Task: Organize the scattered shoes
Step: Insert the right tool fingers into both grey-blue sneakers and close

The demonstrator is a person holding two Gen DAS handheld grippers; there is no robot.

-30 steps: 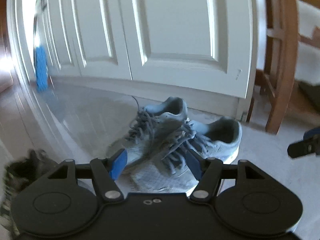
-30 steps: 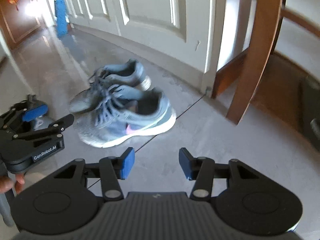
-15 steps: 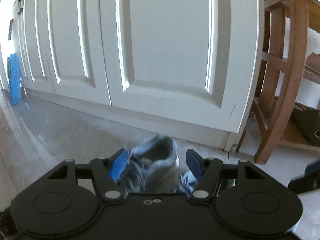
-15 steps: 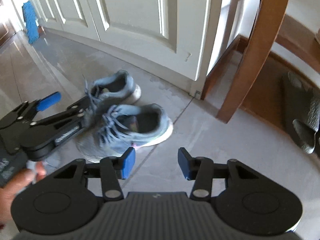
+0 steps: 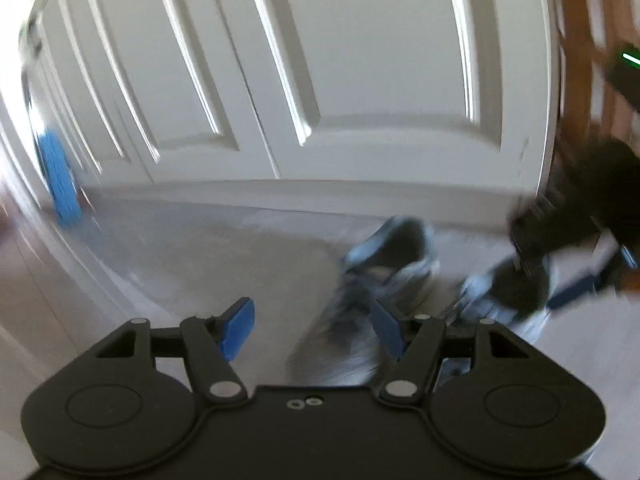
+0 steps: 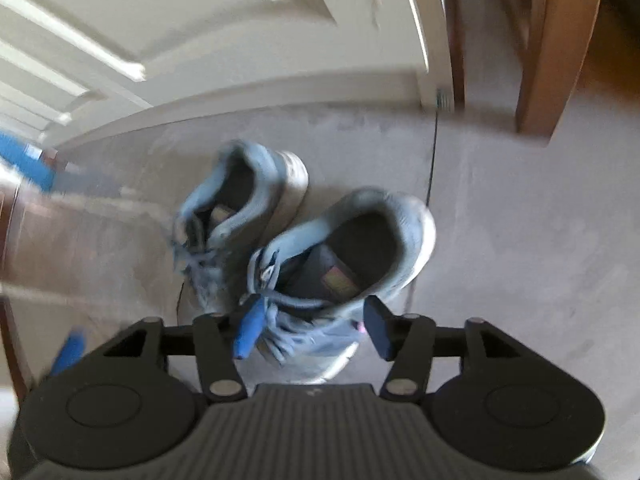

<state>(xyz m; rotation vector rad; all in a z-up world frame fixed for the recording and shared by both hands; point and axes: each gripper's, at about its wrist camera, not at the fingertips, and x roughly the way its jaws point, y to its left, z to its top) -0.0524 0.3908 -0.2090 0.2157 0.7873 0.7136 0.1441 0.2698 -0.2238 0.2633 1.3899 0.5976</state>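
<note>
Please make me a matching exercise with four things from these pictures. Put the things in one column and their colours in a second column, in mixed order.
Things:
1. sneakers on the floor
2. panelled door
3. wooden leg beside the door
4. fuzzy cloth leaning at the far end of the doors

Colours:
A. brown
B. white
C. bright blue
D. grey-blue

Right pairs: 1-D, 2-B, 3-A, 4-C.
</note>
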